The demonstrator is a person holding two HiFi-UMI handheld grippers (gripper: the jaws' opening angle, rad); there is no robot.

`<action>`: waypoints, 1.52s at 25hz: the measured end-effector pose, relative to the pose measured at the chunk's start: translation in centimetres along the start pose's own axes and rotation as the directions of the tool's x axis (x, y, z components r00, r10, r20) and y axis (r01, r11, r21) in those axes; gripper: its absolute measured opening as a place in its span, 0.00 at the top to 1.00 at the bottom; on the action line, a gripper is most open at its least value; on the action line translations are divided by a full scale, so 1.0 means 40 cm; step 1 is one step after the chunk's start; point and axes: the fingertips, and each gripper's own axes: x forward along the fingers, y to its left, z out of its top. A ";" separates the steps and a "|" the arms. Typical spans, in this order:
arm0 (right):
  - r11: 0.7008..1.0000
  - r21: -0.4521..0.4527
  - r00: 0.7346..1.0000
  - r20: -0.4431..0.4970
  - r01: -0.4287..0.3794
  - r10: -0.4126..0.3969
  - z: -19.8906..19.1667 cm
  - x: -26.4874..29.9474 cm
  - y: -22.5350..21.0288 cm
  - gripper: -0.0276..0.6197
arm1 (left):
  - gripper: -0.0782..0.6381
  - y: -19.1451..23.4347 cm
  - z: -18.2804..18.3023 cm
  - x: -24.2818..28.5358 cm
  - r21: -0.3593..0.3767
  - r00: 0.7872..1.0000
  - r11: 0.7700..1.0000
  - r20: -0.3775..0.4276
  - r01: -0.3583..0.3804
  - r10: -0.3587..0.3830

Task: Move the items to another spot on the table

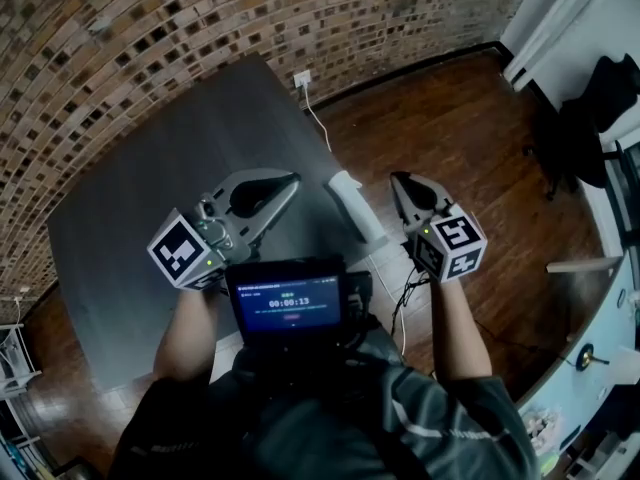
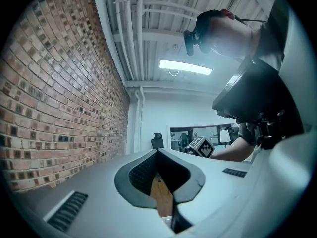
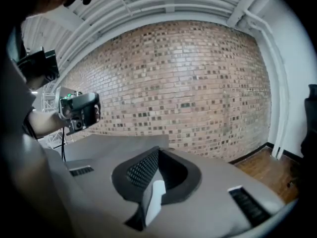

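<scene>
A white, elongated cylinder-like item [image 1: 356, 206] lies at the right edge of the dark grey table [image 1: 140, 208]; no other item shows on the table. My left gripper [image 1: 293, 181] hovers over the table just left of that item, its jaws meeting at the tips with nothing between them. My right gripper [image 1: 397, 179] hangs over the wooden floor just right of the item, also shut and empty. In the right gripper view the closed jaws [image 3: 158, 150] point at the brick wall, and the white item [image 3: 156, 196] shows through the gap behind the tips. The left gripper view shows its jaws [image 2: 157, 151] closed.
A brick wall [image 1: 150, 28] runs behind the table, with a wall socket and white cable [image 1: 303, 80]. A screen [image 1: 286, 301] is strapped at the person's chest. A black chair [image 1: 590, 108] and a white counter [image 1: 600, 298] stand to the right across the wooden floor [image 1: 450, 118].
</scene>
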 end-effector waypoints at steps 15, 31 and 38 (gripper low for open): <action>0.998 -0.063 0.979 0.201 -0.015 0.028 0.120 -0.182 0.012 0.95 | 0.90 -0.078 0.029 0.032 0.067 0.994 0.992 -0.005 -0.104 0.105; 0.999 -0.042 0.977 0.214 0.028 -0.019 0.107 -0.227 0.018 0.95 | 0.90 -0.123 0.008 0.048 0.034 0.999 0.999 -0.008 -0.040 0.040; 0.998 -0.044 0.975 0.219 0.036 -0.025 0.118 -0.217 0.029 0.95 | 0.90 -0.094 0.029 0.026 0.037 0.999 0.999 0.005 -0.038 0.038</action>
